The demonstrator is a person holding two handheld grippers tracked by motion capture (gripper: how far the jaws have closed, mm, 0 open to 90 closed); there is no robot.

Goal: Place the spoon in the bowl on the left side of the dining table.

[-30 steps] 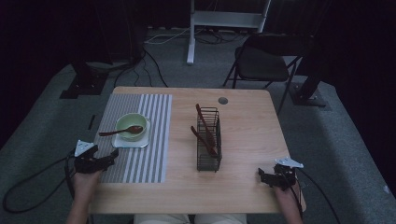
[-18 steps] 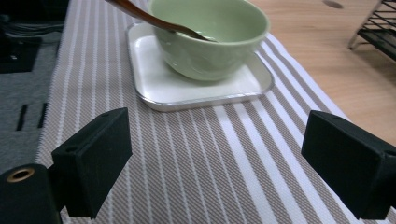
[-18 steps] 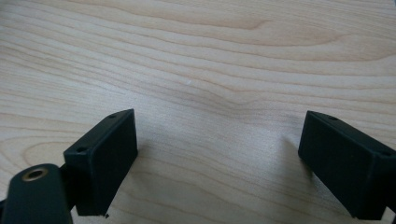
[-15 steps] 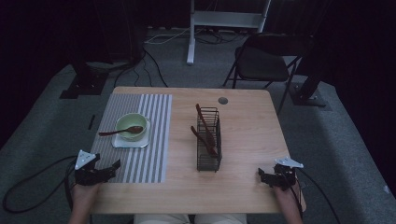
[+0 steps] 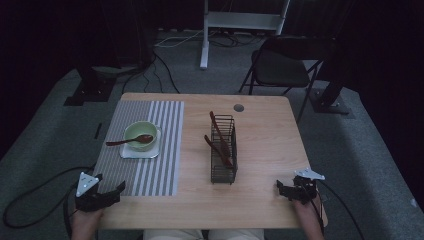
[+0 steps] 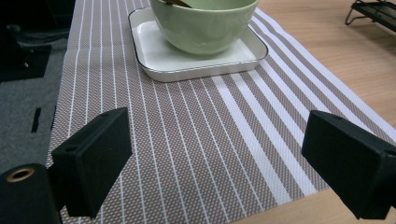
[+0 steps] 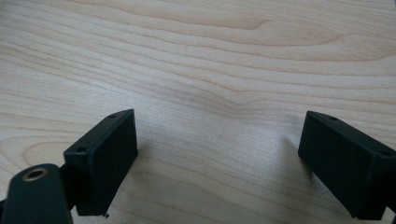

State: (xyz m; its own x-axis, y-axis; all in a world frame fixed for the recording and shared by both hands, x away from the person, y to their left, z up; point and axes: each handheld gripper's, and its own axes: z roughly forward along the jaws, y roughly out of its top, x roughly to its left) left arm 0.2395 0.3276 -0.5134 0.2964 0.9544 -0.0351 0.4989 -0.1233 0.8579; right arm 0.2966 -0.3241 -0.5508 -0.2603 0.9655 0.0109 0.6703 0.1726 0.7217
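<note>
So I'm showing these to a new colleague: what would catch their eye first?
Probably the pale green bowl with a brown wooden spoon in it, on a white square plate on the striped placemat. Then the black wire rack mid-table, holding more wooden utensils. Both grippers rest open at the near edge.

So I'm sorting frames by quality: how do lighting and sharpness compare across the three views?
High view: dim and soft, the room behind near black, though the green bowl and wire rack stay readable. Left gripper view: bright, the striped mat crisp. Right gripper view: evenly lit, table grain sharp, no glare.
</note>
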